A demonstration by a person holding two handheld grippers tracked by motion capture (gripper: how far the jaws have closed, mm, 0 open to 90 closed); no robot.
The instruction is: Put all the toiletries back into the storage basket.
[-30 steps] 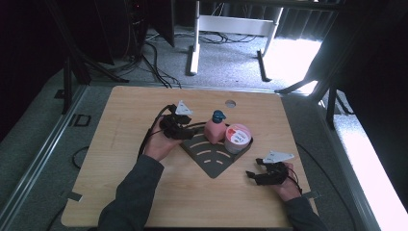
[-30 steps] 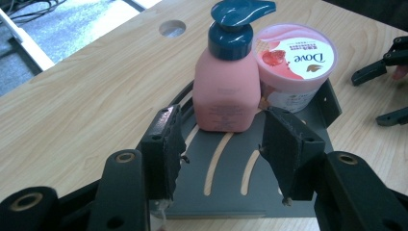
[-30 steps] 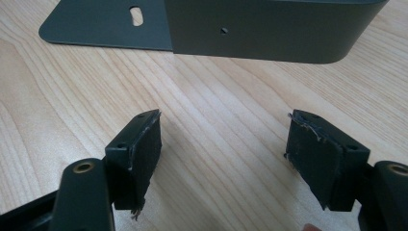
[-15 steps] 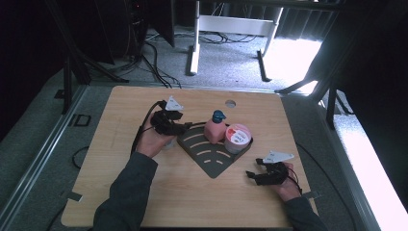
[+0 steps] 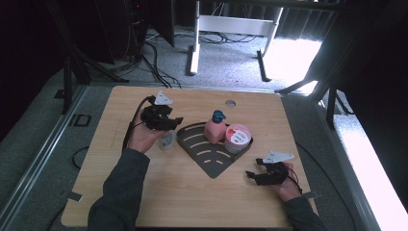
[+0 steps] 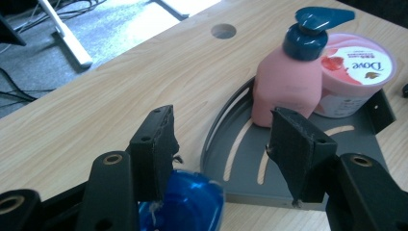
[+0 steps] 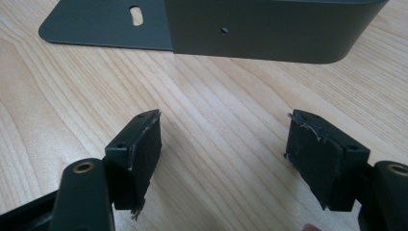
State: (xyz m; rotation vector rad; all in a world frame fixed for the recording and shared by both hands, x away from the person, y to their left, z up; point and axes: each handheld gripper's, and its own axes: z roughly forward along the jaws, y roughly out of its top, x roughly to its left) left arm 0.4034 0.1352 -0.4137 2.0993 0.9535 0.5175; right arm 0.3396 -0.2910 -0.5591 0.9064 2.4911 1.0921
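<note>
Now the left tongs (image 5: 166, 126) sit over the wooden counter (image 5: 110, 178) just left of the dark grey corner rack (image 5: 211, 161), and their jaws have just been opening — wide apart in the left gripper view, pads pressing on nothing. Below them stands a small clear bottle with a blue cap (image 5: 166, 140); in the left gripper view that blue cap (image 6: 185, 204) shows low down against the inner side of the left jaw, more under it than gripped, while the right jaw stands well clear. So the bottle is released, upright on the counter just beside the rack's left edge, right by the person's left hand (image 5: 142, 137).

Over in the rack — a pink pump bottle with a dark blue top (image 5: 215, 129) stands upright at the back, and touching its right side is a round white tub with a pink lid (image 5: 237, 137). In the left gripper view the tub's lid reads Dove (image 6: 358, 60).

Down at the near right, the right tongs (image 5: 254, 175) rest low over the counter, released as well, jaws spread with only bare wood between them. They point at the rack's outer wall (image 7: 269, 29), which stands a little apart from them.
</note>
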